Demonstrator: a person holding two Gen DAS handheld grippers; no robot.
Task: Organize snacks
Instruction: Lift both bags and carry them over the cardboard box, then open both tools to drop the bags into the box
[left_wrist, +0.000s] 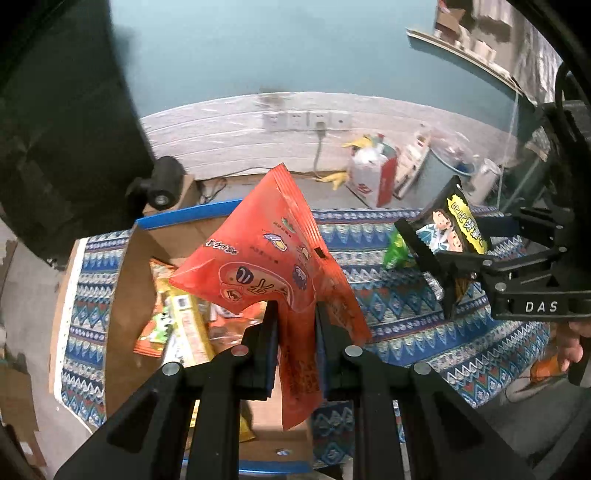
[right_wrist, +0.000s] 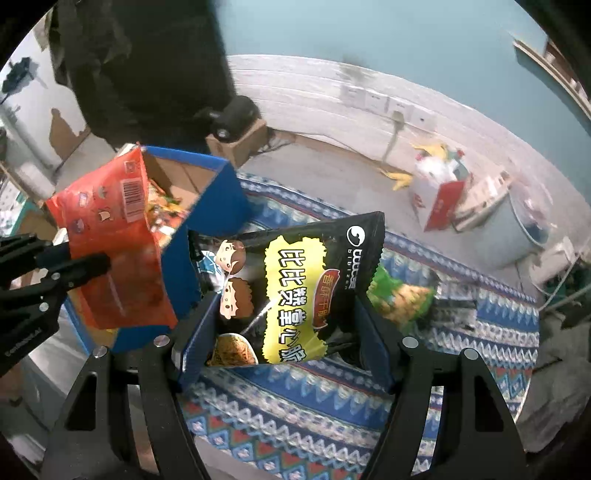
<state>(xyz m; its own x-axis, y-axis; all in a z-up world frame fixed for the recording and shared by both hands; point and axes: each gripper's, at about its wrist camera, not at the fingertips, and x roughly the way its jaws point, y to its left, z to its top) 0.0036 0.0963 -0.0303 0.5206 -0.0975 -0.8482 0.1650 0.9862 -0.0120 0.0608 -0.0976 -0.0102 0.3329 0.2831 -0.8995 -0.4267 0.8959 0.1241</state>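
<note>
- The left wrist view looks forward and steeply down along the left gripper (left_wrist: 295, 314), whose fingers fill the near edge.
- It sits close above the box (left_wrist: 147, 251) and the patterned cloth (left_wrist: 406, 302), facing the far wall with the sockets (left_wrist: 306, 120).
- The right wrist view looks the same way along the right gripper (right_wrist: 284, 314), close over the cloth (right_wrist: 332, 406), with the box (right_wrist: 218, 192) to its left.
- Each view catches the other gripper: the right gripper (left_wrist: 454, 266) at the right of the left view, the left gripper (right_wrist: 85, 269) at the left of the right view.
- Both share the box, cloth, sockets (right_wrist: 384, 101), and the red-and-white bag (left_wrist: 373, 177) (right_wrist: 439, 199) on the far floor.
</note>
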